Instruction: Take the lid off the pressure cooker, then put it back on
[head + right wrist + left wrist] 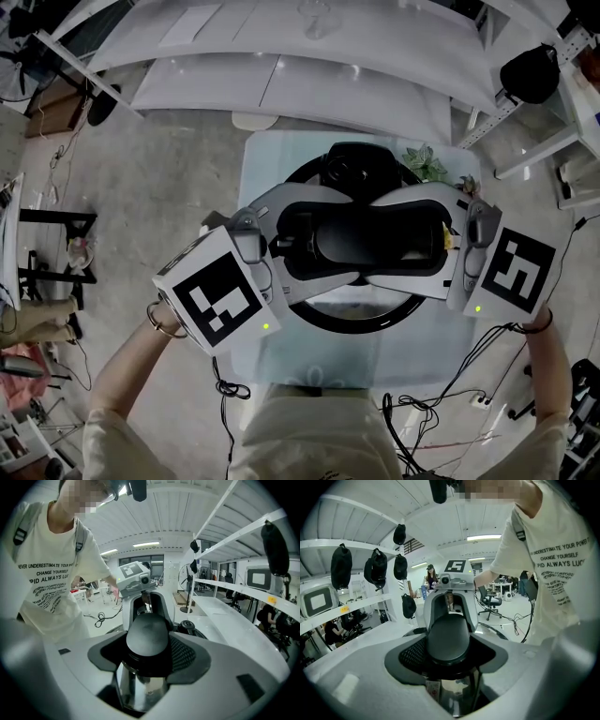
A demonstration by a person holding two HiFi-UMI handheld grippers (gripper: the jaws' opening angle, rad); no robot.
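The pressure cooker point(339, 323) stands on a small glass table point(267, 169), its lid crossed by a long black handle point(361, 239). My left gripper point(328, 239) comes in from the left and my right gripper point(398, 236) from the right; each has its white jaws closed around one end of that handle. In the left gripper view the black handle point(449, 637) sits in the dark notches of the left gripper point(450, 654), shiny steel below it. In the right gripper view the handle point(146, 637) fills the right gripper point(147, 656) the same way. The pot body is mostly hidden.
A small green plant point(427, 164) sits at the table's back right corner. Long white shelves point(309, 84) run behind the table, with black caps point(375, 566) hanging from them. Cables point(450, 403) trail on the floor at the near right.
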